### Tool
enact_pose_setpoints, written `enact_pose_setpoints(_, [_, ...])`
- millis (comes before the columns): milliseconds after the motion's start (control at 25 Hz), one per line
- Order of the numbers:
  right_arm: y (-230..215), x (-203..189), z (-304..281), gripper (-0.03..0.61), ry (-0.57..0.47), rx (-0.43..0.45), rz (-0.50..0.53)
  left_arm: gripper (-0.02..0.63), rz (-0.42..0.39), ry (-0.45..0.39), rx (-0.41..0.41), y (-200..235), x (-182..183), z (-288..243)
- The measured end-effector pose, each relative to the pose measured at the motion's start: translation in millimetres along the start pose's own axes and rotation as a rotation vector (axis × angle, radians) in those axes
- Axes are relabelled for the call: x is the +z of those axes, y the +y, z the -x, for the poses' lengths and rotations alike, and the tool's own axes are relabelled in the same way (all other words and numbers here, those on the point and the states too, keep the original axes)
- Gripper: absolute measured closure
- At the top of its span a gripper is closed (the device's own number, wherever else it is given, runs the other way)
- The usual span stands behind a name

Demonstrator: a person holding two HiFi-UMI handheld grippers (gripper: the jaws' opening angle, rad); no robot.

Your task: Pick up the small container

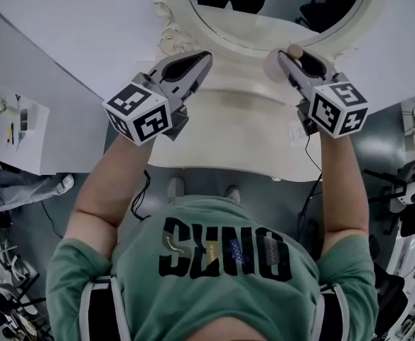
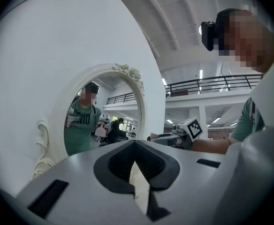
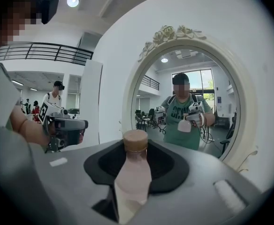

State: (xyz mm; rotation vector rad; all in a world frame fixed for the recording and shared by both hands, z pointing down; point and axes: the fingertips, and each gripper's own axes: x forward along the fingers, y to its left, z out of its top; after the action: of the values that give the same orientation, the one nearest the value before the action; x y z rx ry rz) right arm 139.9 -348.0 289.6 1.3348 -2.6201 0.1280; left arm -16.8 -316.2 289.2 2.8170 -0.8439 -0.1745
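Right gripper (image 1: 290, 55) has the small bottle (image 3: 133, 170) clamped between its jaws. It's a pale pinkish thing with a tan cap, and the cap end pokes out past the jaw tips toward the mirror (image 3: 188, 78). So the bottle is off any surface, held up in the air in front of the oval mirror and over the white dresser (image 1: 229, 130). You can even see it in the reflection, in the gripper held by the person in the green shirt (image 3: 184, 118).

Left gripper (image 1: 197, 61) is the boring one. Its jaws are pinched together with only a thin sliver of light showing between them, and nothing is in there. It's held up beside the right one at about the same height, well apart from it, also pointing at the mirror frame. The frame is white, with carved flowers along the edge.
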Motion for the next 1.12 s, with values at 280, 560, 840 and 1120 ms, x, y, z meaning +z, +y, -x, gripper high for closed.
enact_pose_setpoints(280, [8,35,8,0.434,-0.019,0.028,0.007,0.611,-0.002,0.011,-0.020,-4,27,3])
enact_pose_setpoints(560, [16,69,14,0.434,-0.034,0.043,0.017,0.611,0.020,0.012,-0.026,-4,52,6])
enact_pose_setpoints(840, [19,82,24,0.434,-0.039,0.048,0.028,0.611,0.009,0.026,-0.032,-9,60,11])
enact_pose_setpoints(1120, [18,84,26,0.433,-0.041,0.050,0.037,0.611,-0.006,0.032,-0.031,-7,62,12])
